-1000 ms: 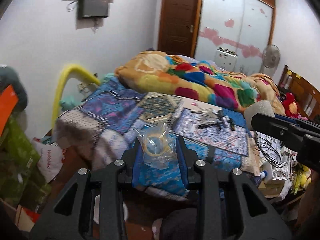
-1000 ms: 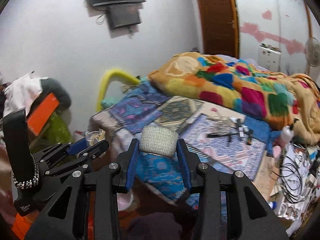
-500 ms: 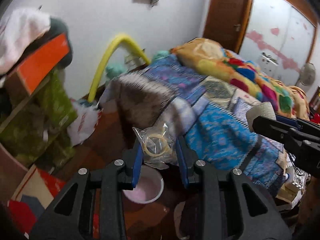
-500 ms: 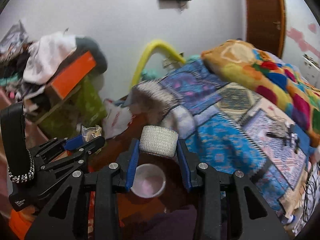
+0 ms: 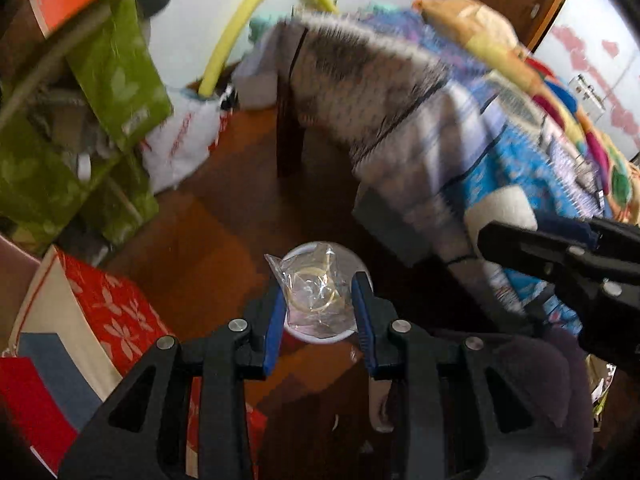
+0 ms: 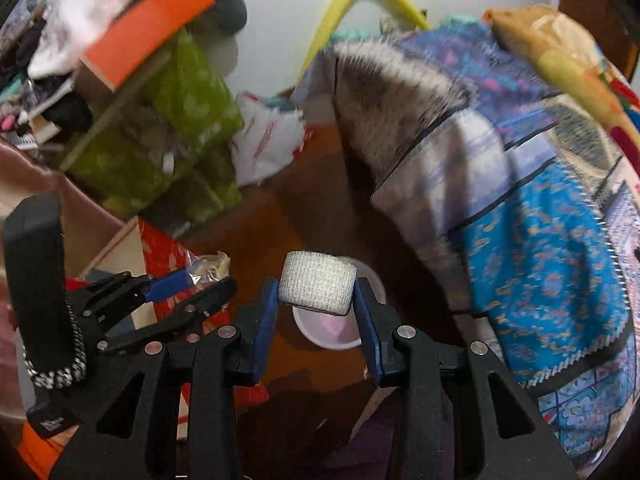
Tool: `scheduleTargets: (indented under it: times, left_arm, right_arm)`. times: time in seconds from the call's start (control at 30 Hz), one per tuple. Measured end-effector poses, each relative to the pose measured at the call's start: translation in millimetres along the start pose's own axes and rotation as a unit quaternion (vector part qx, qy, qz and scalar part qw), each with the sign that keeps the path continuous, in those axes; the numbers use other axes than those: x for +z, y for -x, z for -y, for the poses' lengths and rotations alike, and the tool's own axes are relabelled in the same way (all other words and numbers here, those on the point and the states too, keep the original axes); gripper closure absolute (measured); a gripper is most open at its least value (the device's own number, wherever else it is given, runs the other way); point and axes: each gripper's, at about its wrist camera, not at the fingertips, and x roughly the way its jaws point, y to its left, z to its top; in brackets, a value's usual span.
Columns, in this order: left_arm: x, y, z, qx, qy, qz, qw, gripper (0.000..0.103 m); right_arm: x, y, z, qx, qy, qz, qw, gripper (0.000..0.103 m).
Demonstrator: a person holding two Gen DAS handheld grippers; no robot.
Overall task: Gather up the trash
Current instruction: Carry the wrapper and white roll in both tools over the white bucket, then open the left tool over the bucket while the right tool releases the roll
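Trash sits clamped in both claws above a dark wooden floor [image 5: 224,216]. The left gripper [image 5: 319,300] has its blue pads narrowed onto a crumpled clear plastic bag [image 5: 314,292] with yellowish rings inside; the bag fills the gap between the pads and bulges above them. In the left wrist view, directly behind the bag, sits a small white bowl [image 5: 362,268], its rim showing around the plastic at 12 o'clock from the jaws. The right gripper [image 6: 317,308] is closed to a similar narrow width on a white gauze roll [image 6: 318,282], which lies sideways across the pads with its textured side facing the camera. The same white bowl [image 6: 332,334] shows in the right wrist view just below and behind the roll, its pale pink inside visible.

From the right wrist camera the left gripper appears at 9 o'clock, with the bag's crinkled edge poking past its tips. From the left wrist camera the right gripper enters at 3 o'clock carrying the roll. A patterned blue bedspread [image 6: 544,280] hangs down at 2 o'clock in both views, blurred. Green fabric bags [image 5: 116,76] and an orange panel [image 6: 148,30] crowd the 10 o'clock side, with a red floral box [image 5: 108,308] at 8 o'clock and a yellow curved tube [image 5: 248,16] at 12 o'clock against the white wall.
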Motion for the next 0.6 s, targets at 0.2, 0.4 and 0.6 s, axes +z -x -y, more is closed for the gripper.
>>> scheduleTargets:
  times: [0.2, 0.4, 0.6]
  left_arm:
    - [-6, -46, -15, -0.010, 0.029, -0.055, 0.9980, 0.071]
    - [-3, -73, -17, -0.011, 0.035, -0.084, 0.9958, 0.071]
    - [8, -84, -9, -0.014, 0.024, -0.092, 0.9953, 0.071]
  right_arm:
    - [9, -54, 7, 0.011, -0.010, -0.067, 0.998, 0.068]
    - [19, -85, 16, 0.033, -0.026, -0.104, 0.994, 0.067]
    - [23, -96, 25, 0.038, -0.036, -0.121, 0.991, 0.059]
